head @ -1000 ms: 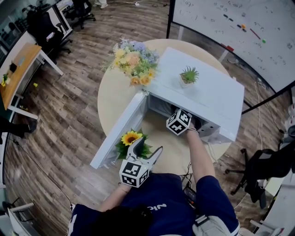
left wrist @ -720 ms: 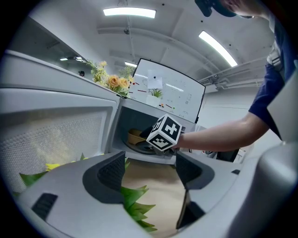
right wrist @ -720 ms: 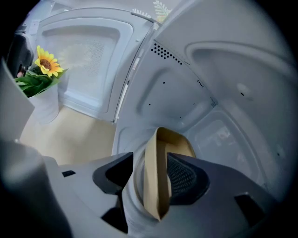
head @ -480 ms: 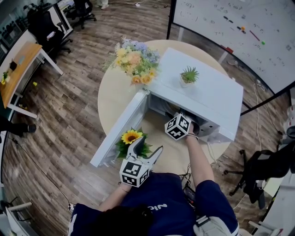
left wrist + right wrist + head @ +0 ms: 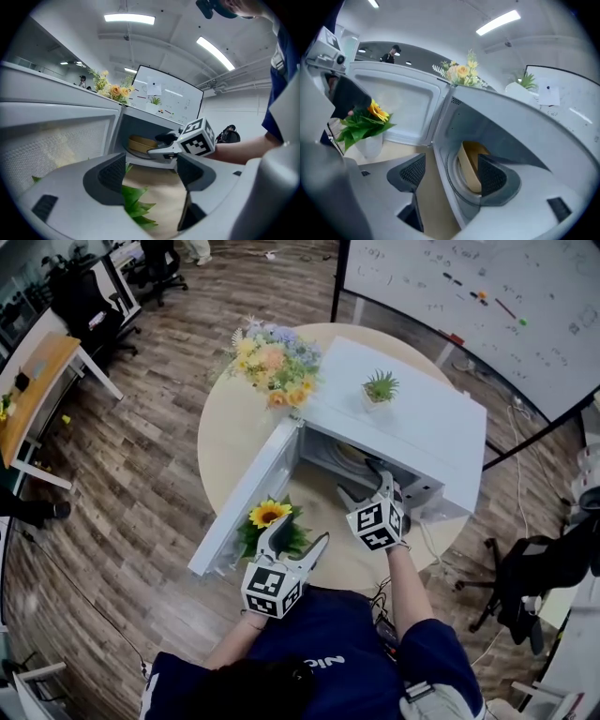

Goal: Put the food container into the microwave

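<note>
On your round table, the microwave stands with its door wide open and the food container inside. Your right gripper has just spread its fingers, empty, at the opening. Your left gripper hangs released.

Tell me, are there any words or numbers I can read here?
Nothing reads clearly.
whiteboard: marks and writing, too small to read.
shirt: white letters, upside down, too blurred to read.
marker cubes: black-and-white squares only, no words.
microwave: no label visible.
</note>
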Action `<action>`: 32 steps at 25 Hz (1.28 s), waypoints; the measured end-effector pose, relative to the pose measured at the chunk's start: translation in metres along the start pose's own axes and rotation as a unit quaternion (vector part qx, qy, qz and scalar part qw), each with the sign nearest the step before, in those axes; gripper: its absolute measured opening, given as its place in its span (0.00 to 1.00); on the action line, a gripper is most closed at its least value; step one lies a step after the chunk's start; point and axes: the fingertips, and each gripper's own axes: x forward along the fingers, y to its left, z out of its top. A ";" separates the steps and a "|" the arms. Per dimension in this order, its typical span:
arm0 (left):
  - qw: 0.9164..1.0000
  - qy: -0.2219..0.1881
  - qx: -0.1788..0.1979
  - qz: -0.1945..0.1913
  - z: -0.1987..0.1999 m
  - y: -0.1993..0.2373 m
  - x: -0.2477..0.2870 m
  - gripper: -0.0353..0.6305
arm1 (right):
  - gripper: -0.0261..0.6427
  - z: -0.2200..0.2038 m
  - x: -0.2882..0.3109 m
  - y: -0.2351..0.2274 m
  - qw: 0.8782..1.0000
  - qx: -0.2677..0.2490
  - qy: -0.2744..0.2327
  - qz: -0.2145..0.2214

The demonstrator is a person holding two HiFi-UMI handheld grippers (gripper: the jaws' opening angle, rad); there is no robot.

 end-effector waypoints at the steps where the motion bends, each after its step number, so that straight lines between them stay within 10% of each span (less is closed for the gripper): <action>1: 1.000 -0.001 0.001 -0.002 0.000 0.000 -0.001 0.57 | 0.57 0.003 -0.009 0.000 1.000 0.010 -0.010 -0.005; 15: 0.999 -0.002 0.040 -0.036 0.001 -0.001 -0.004 0.57 | 0.55 0.009 -0.127 0.028 0.968 0.207 -0.112 -0.087; 32: 0.994 -0.008 0.070 -0.078 -0.007 -0.021 -0.007 0.56 | 0.52 -0.022 -0.169 0.064 0.952 0.258 -0.115 -0.117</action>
